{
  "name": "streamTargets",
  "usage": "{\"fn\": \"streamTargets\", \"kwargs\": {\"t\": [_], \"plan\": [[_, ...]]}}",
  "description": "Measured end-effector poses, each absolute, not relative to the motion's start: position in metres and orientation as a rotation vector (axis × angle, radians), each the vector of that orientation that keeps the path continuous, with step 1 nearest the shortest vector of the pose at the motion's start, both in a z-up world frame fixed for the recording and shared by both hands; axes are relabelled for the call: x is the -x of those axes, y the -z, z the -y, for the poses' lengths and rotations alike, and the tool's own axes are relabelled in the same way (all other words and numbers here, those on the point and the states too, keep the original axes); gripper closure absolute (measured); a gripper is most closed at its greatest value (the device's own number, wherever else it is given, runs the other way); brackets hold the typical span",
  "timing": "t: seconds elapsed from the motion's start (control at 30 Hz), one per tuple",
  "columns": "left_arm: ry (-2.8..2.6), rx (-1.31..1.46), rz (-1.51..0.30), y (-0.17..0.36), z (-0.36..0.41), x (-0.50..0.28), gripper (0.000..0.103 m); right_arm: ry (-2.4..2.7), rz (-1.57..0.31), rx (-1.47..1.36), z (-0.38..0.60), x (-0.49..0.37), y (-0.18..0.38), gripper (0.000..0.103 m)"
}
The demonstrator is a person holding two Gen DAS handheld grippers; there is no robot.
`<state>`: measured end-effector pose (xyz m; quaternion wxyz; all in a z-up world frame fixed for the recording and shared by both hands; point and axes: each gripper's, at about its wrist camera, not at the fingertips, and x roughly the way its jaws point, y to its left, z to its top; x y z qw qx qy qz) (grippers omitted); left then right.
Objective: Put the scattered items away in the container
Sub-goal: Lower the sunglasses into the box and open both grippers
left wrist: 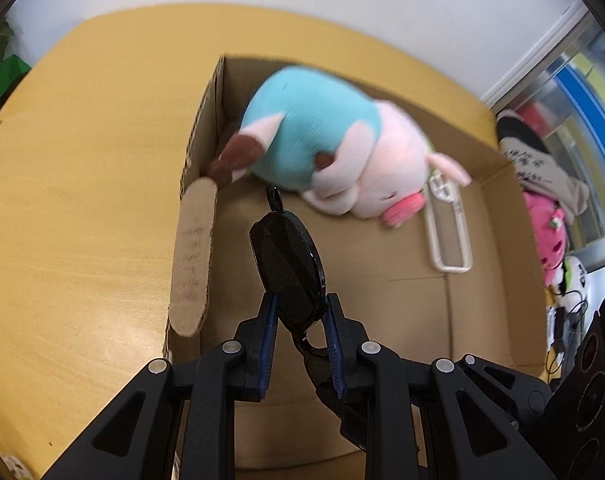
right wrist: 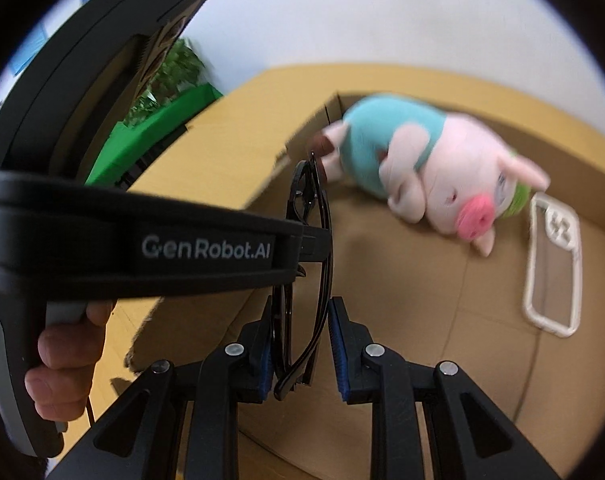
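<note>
Both hand-held grippers, left point(left wrist: 300, 312) and right point(right wrist: 300, 320), pinched 1 pair of black plastic sunglasses point(left wrist: 288, 264) above the open brown cardboard box point(left wrist: 498, 240), near its left wall, so next came lowering and letting go beside the pink-and-teal plush pig point(left wrist: 334, 152).

The right gripper point(right wrist: 300, 344) holds a pair of black sunglasses point(right wrist: 308, 240) edge-on over the near left part of an open cardboard box point(right wrist: 402, 320). The left gripper point(right wrist: 316, 246), held by a hand point(right wrist: 68, 360), also reaches the sunglasses. A pink pig plush toy point(right wrist: 434, 168) lies by the box's far wall, and a clear phone case point(right wrist: 552, 264) lies near its right wall.
</note>
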<state>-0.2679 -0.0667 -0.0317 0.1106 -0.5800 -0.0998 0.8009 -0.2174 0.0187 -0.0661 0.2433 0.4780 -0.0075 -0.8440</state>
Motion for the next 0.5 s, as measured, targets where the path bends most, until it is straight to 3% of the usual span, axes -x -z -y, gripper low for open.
{"fn": "streamTargets", "kwargs": {"t": [0.2,0.43,0.5], "plan": [[-2.328,1.764,0.243,0.050,0.067,0.275,0.081,2.250,-0.011,-1.426,-0.008,0.230,0.084,0.081],[-2.347,1.743,0.234,0.053,0.063,0.275,0.080,2.232,-0.055,-1.430,-0.003,0.225,0.084,0.060],[-2.360,1.715,0.265,0.045,0.066,0.270,0.072,2.232,-0.035,-1.421,-0.008,0.221,0.083,0.053]]}}
